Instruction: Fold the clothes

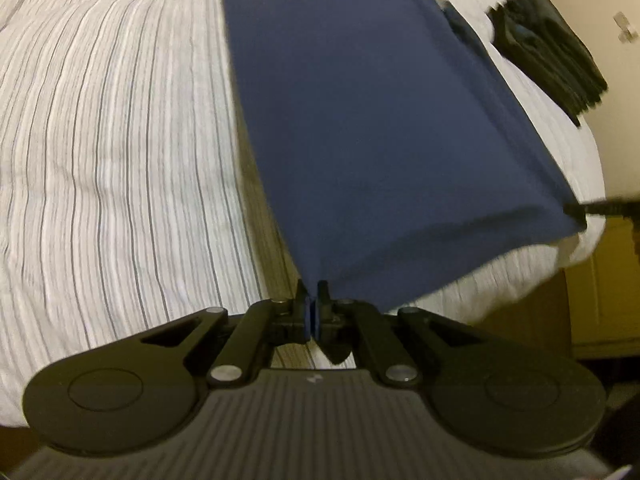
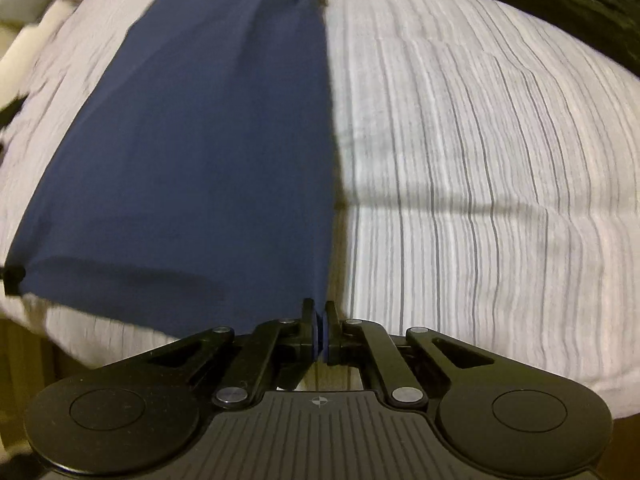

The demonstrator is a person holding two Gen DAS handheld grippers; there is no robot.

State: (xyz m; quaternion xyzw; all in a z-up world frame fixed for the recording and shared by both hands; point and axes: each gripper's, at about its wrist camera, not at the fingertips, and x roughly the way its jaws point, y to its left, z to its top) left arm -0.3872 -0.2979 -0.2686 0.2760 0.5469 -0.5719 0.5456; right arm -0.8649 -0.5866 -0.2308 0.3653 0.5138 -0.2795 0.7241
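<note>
Two hand-held grippers (image 1: 313, 294) (image 2: 320, 312) at garment (image 1: 360, 120) corners

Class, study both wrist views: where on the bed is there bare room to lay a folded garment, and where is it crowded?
Free: the striped bedcover left of the navy garment, and the stretch right of it in the right wrist view. Crowded: the bed's edge by the dark folded stack. Both the left gripper and right gripper are shut on the garment's near corners.

We found no readable words, brands or numbers anywhere. The only sign we saw was a small round crosshair mark on the ribbed black body of the right hand-held gripper (image 2: 319, 312).
</note>
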